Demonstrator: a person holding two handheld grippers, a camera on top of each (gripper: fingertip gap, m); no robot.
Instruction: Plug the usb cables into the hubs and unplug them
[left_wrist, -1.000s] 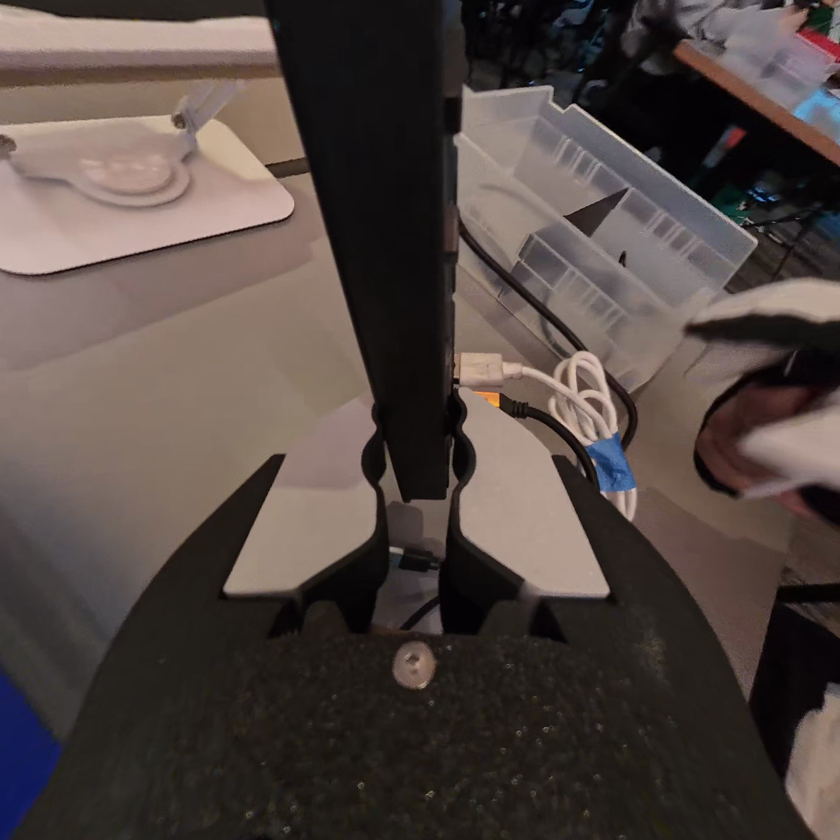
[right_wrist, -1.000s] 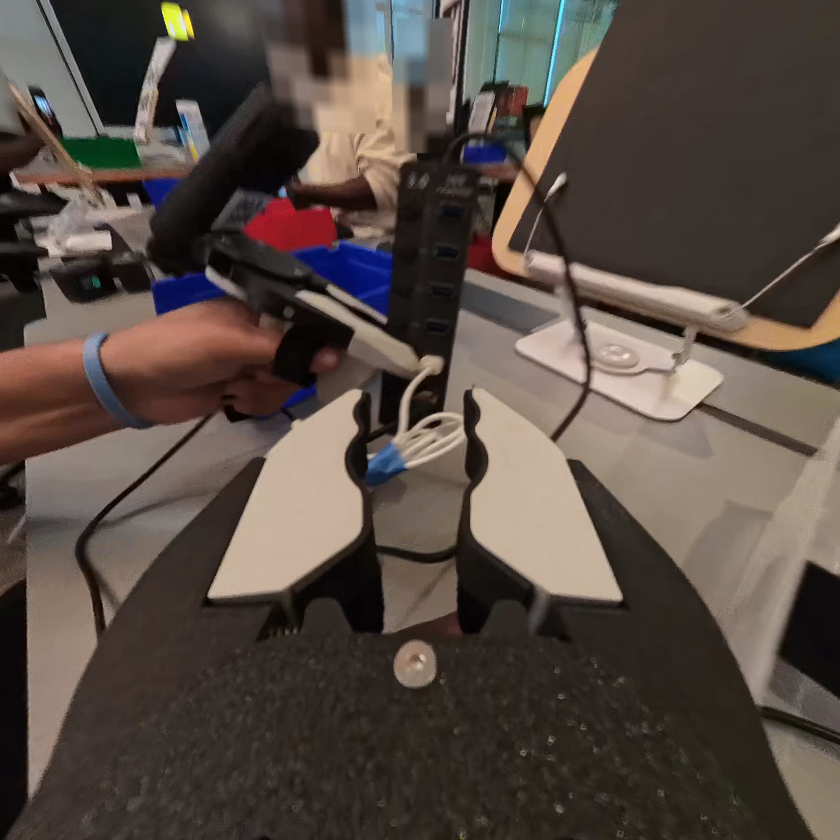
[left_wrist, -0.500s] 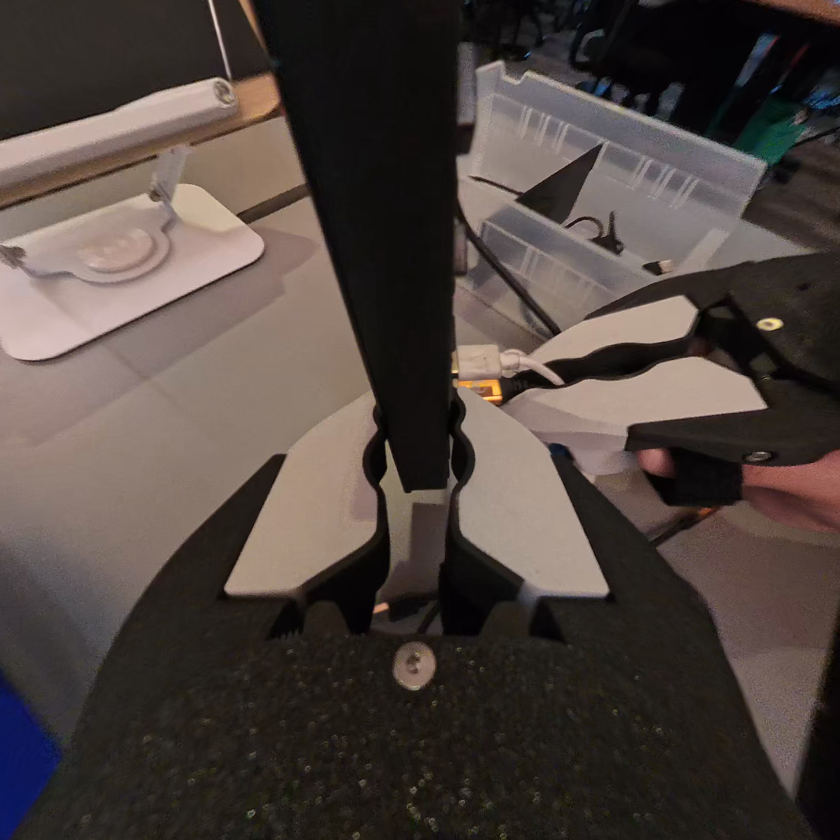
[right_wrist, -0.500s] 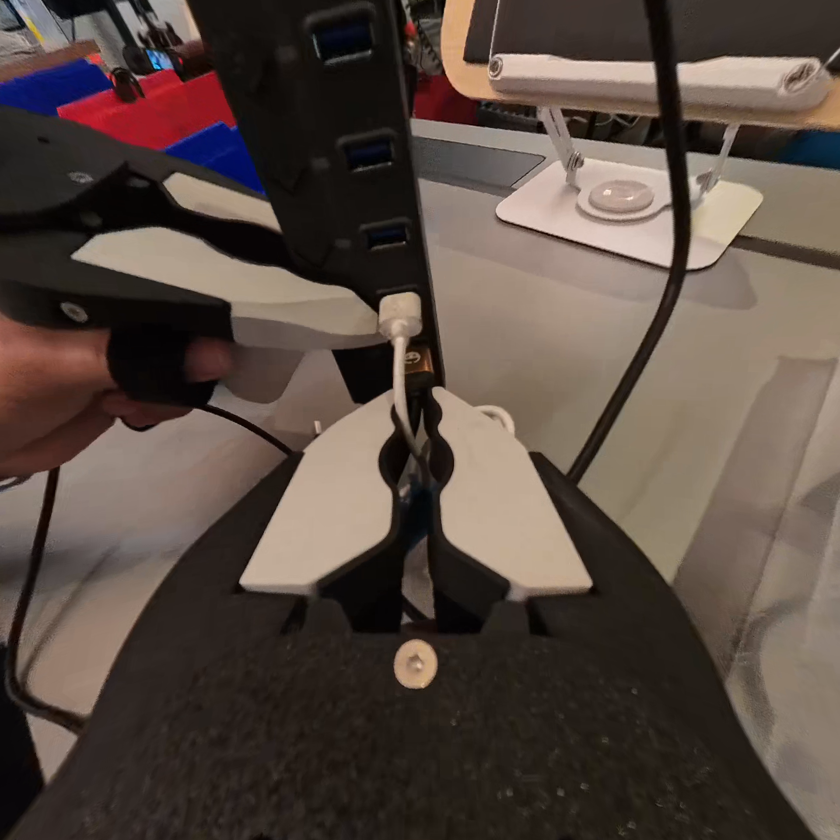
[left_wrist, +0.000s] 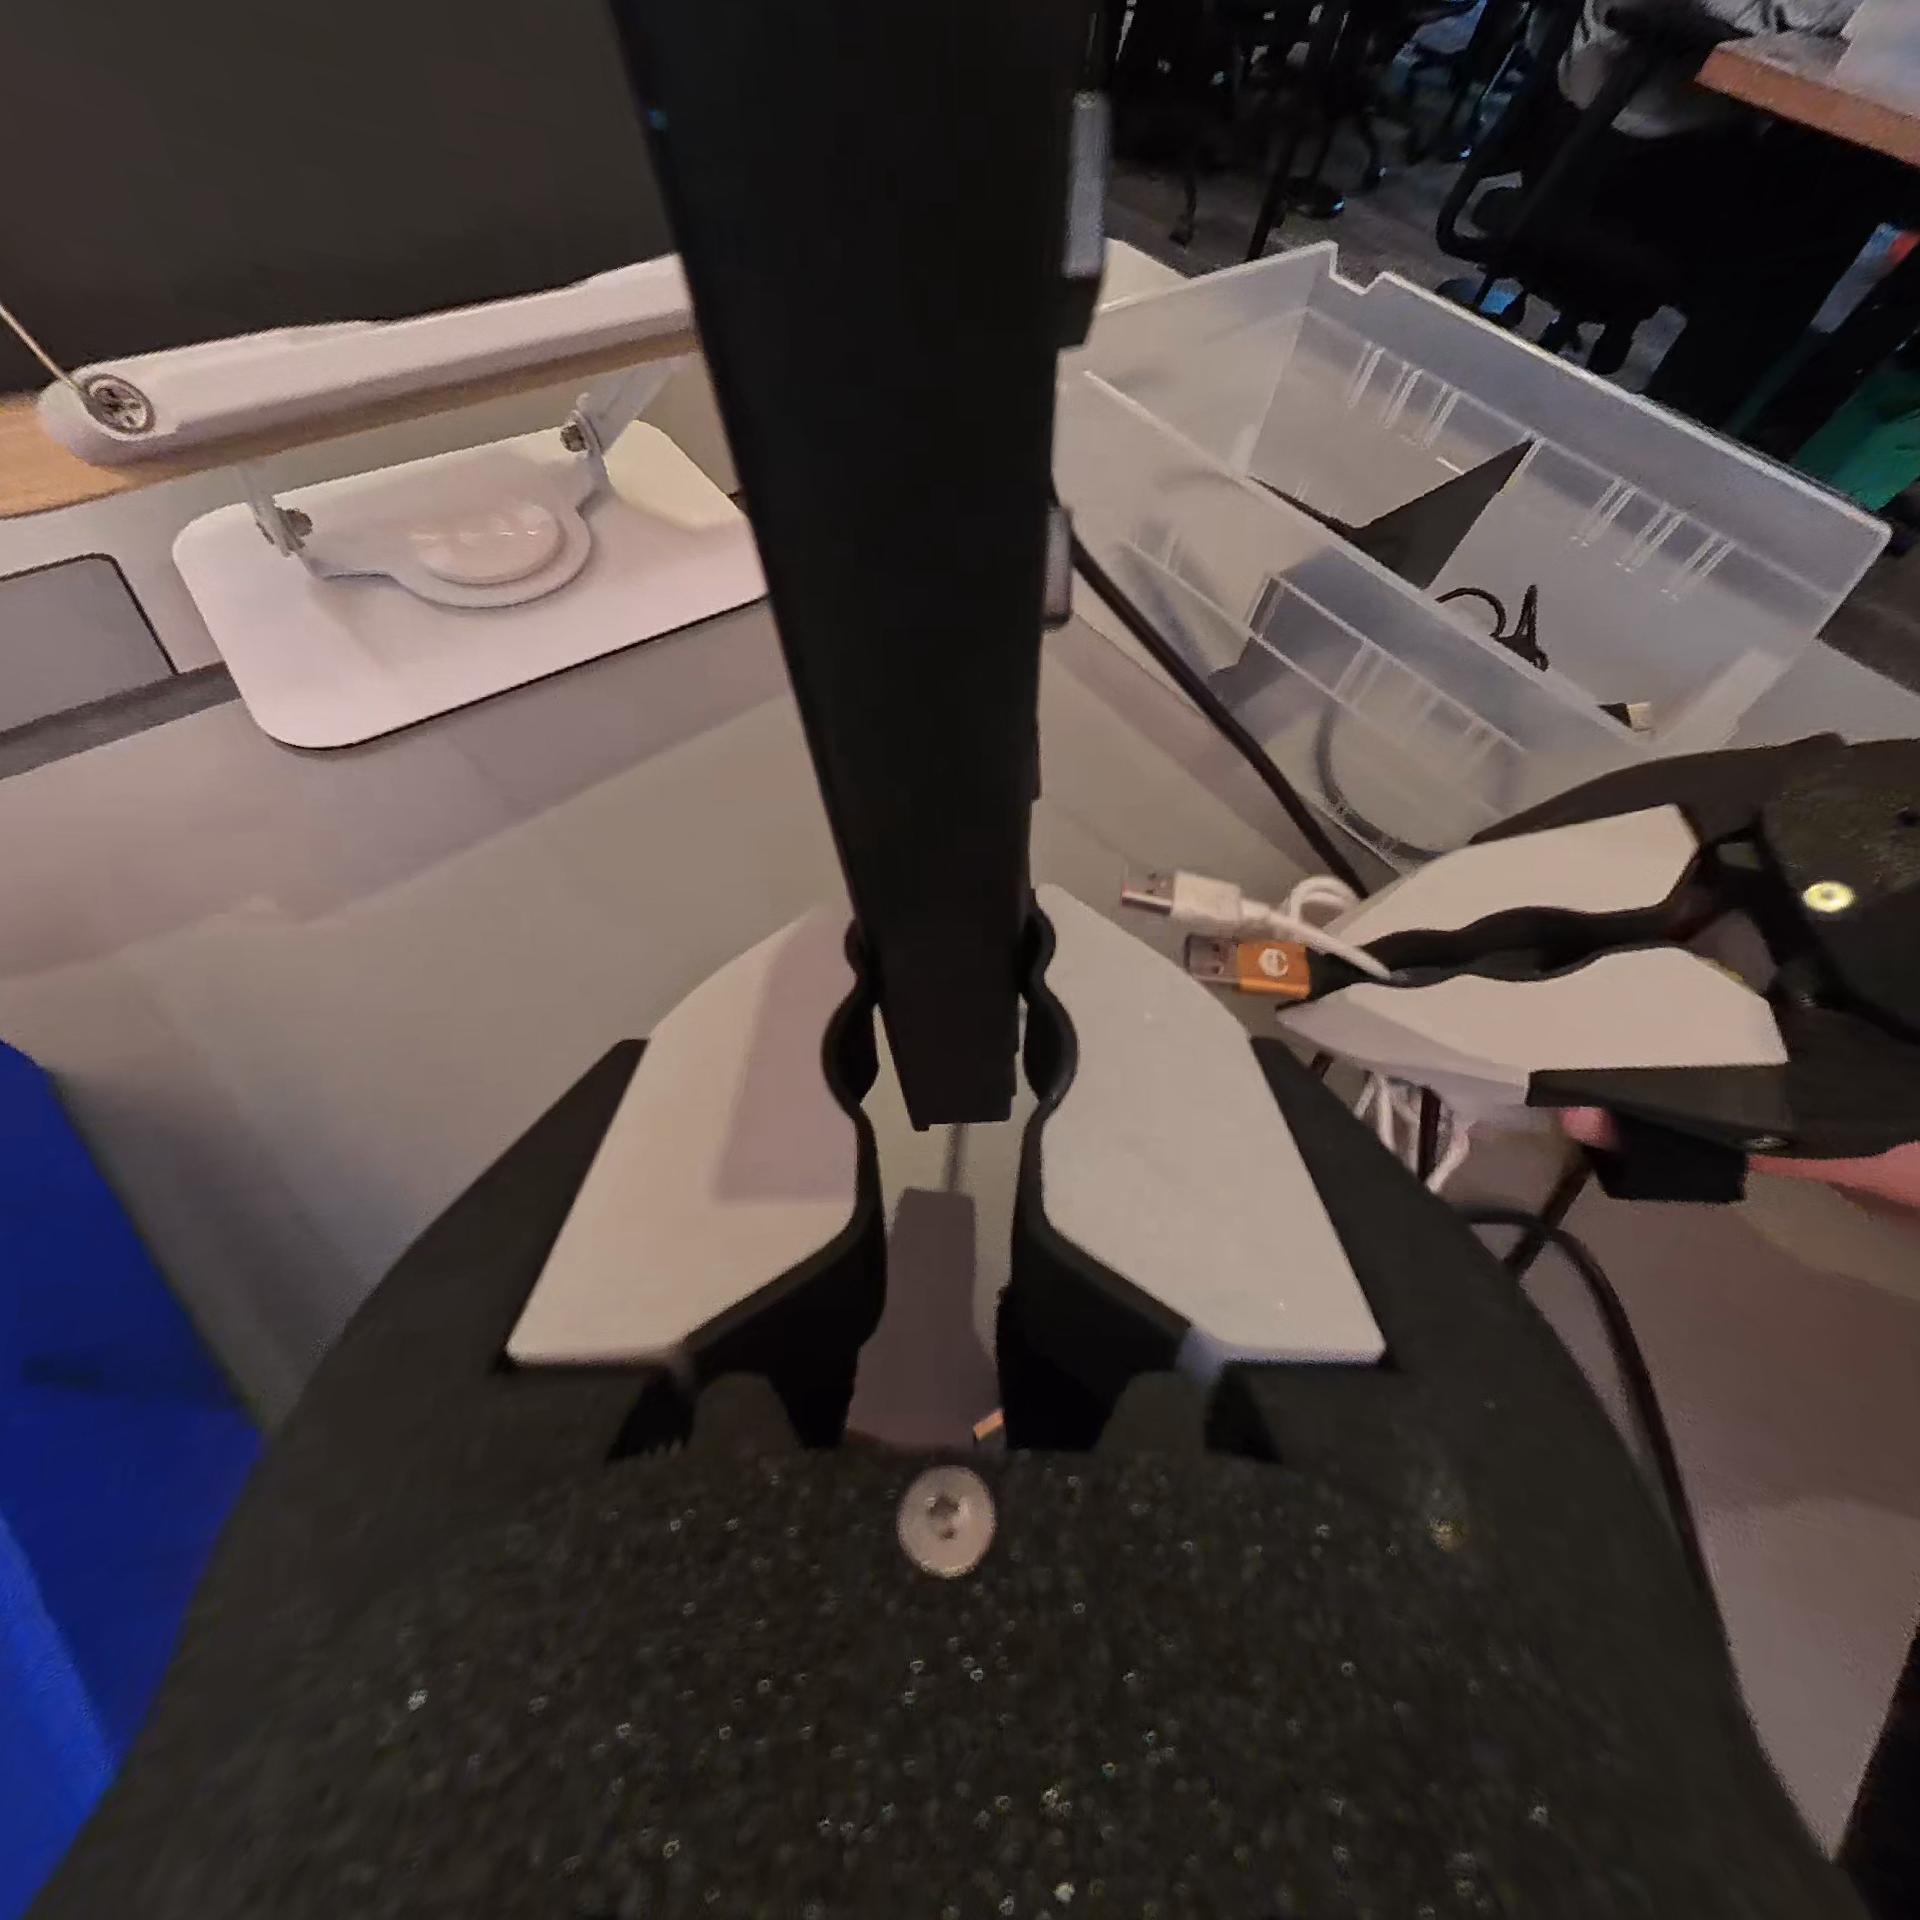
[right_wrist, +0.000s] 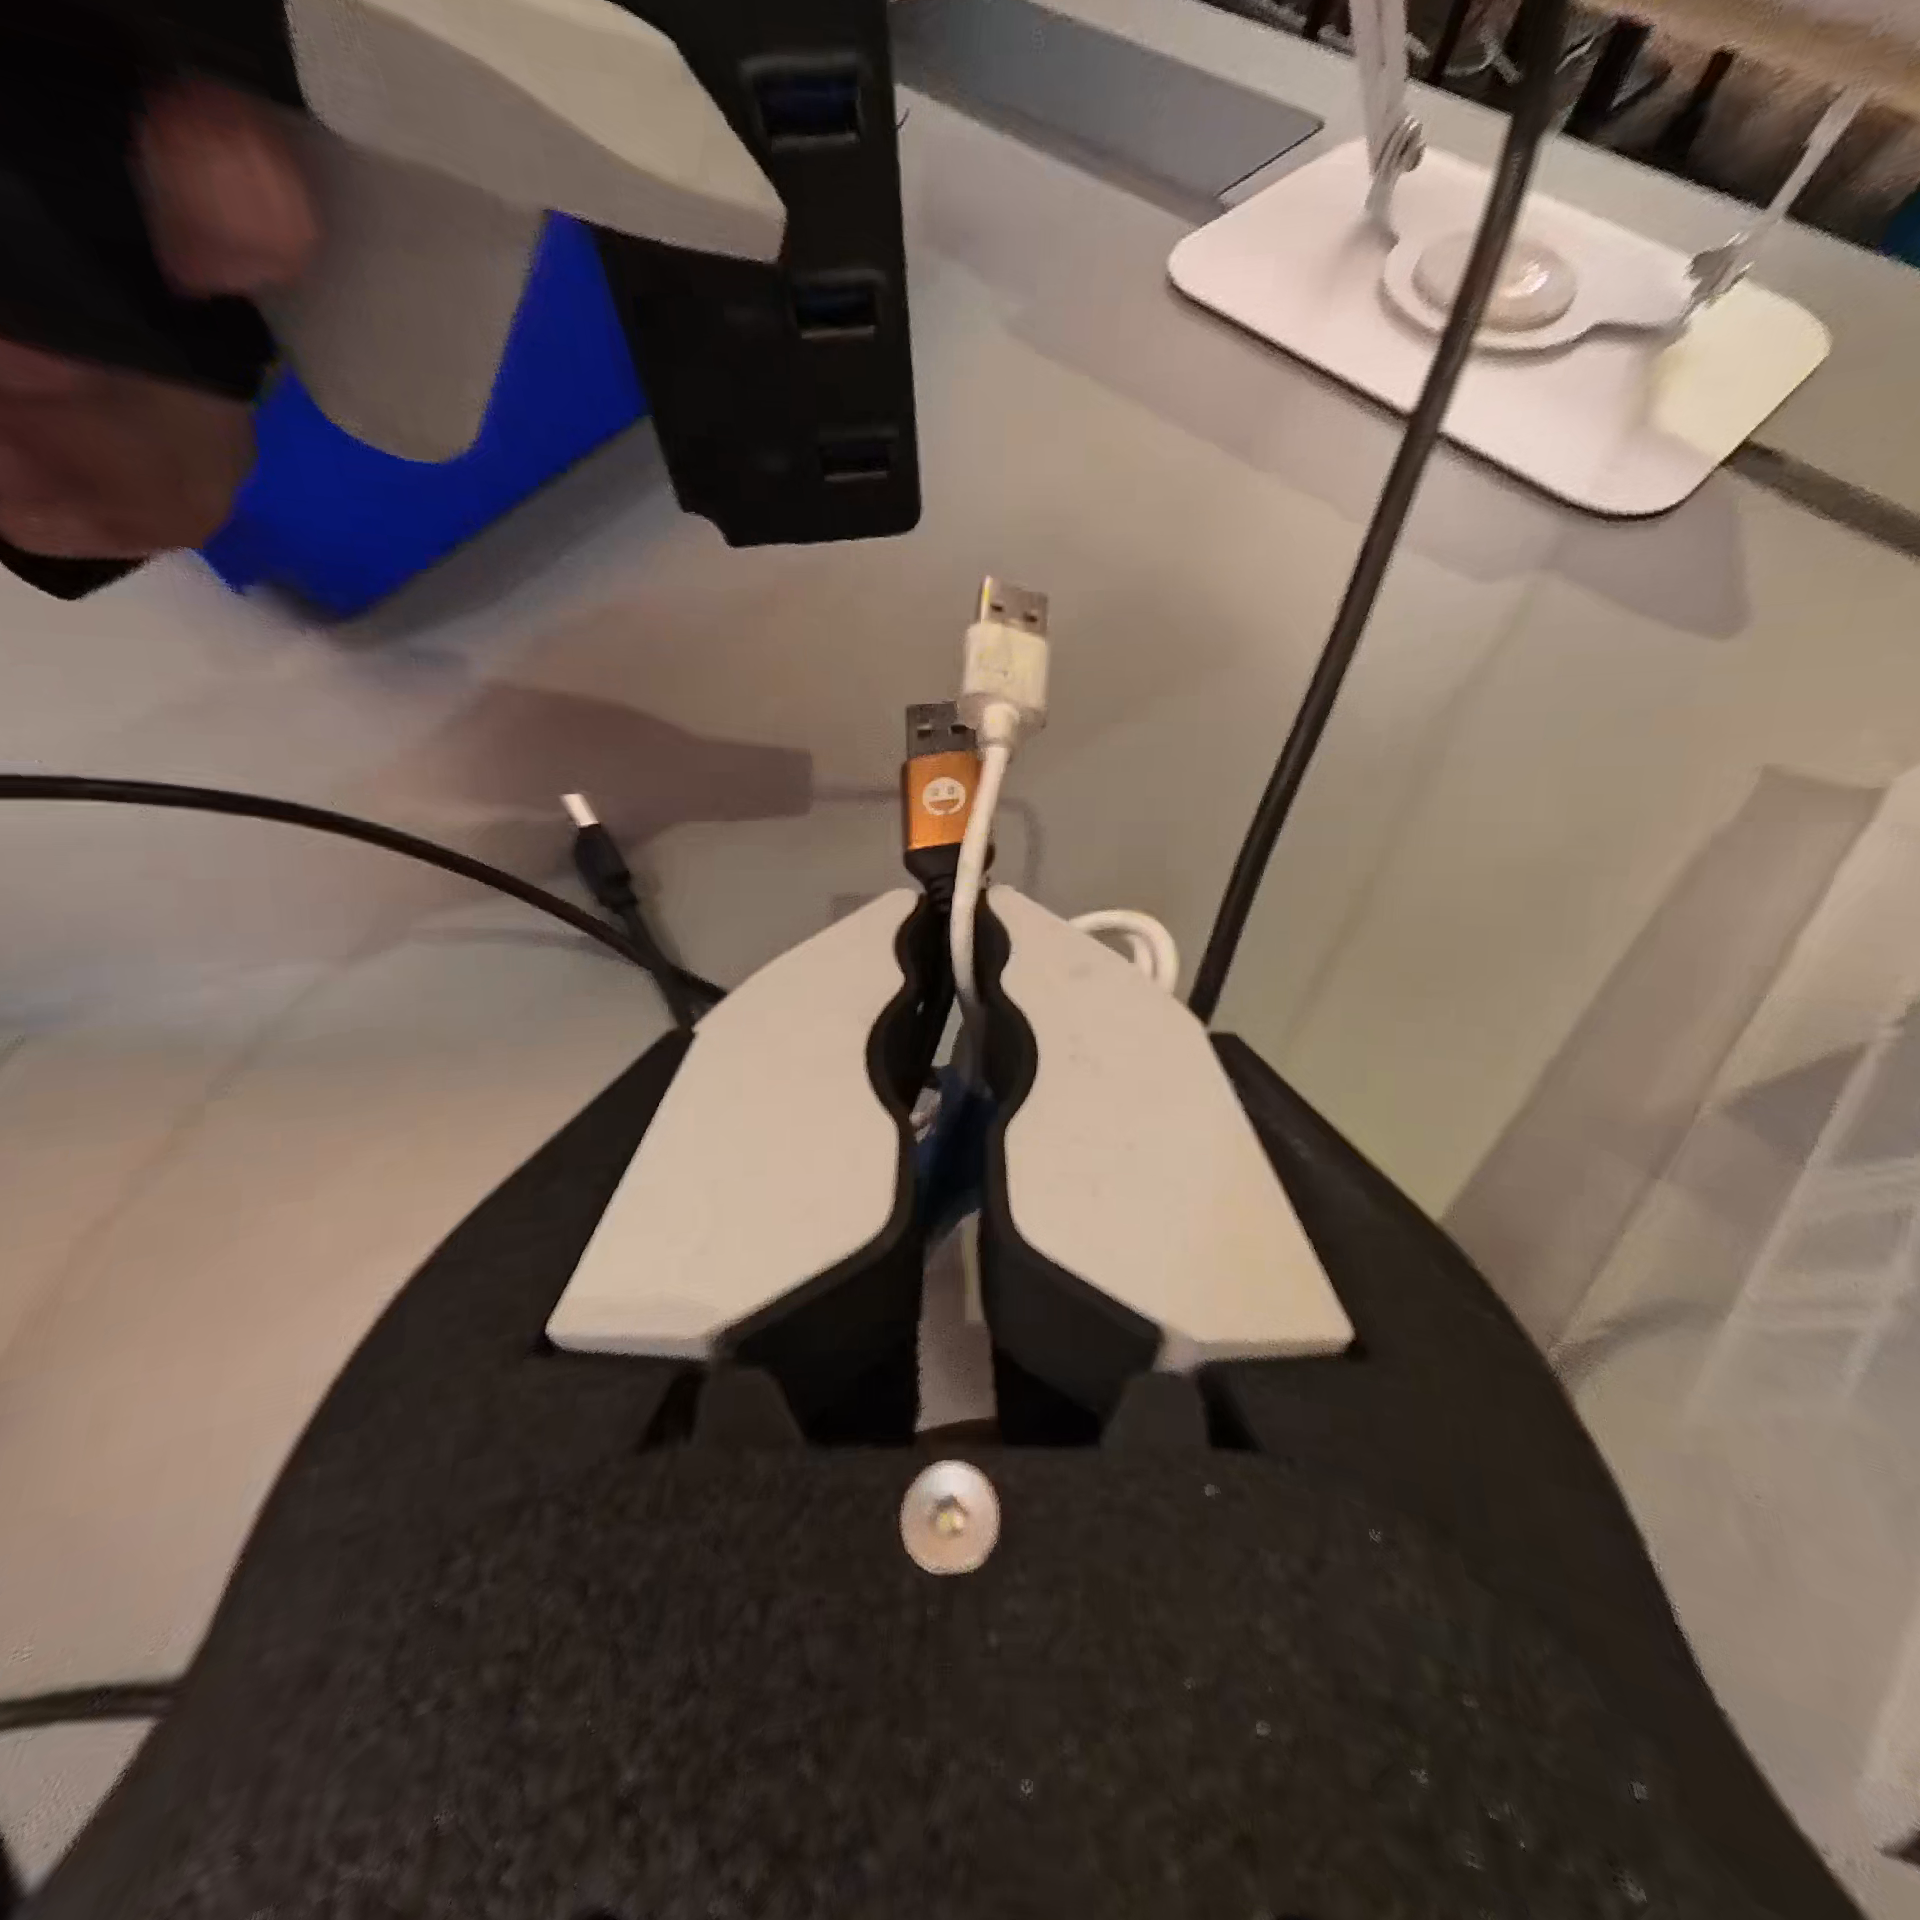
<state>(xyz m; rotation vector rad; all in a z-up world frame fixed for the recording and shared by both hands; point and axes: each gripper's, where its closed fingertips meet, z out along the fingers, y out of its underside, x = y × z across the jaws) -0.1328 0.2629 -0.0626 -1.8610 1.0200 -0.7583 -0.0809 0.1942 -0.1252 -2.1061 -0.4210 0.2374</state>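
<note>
My left gripper (left_wrist: 945, 935) is shut on the lower end of a tall black USB hub (left_wrist: 894, 520) and holds it upright above the grey table. The hub (right_wrist: 800, 312) shows several empty blue ports in the right wrist view. My right gripper (right_wrist: 954, 904) is shut on two cables at once: a white USB cable (right_wrist: 1003, 655) and an orange-sleeved USB cable (right_wrist: 940, 790). Both plugs stick out free, below and clear of the hub. In the left wrist view the right gripper (left_wrist: 1320, 966) holds the white plug (left_wrist: 1195, 894) and orange plug (left_wrist: 1262, 966) to the hub's right.
A clear plastic bin (left_wrist: 1455, 540) stands behind right. A white stand base (left_wrist: 436, 582) sits at the back left, also in the right wrist view (right_wrist: 1507, 312). The hub's black cord (right_wrist: 1351, 582) hangs down at right. A loose black cable end (right_wrist: 597, 831) lies on the table. A blue bin (right_wrist: 416, 488) is at left.
The right gripper closed on the two cables by the hub and pulled back; both plugs have come out of the hub's lowest ports. The left gripper kept hold of the hub.
</note>
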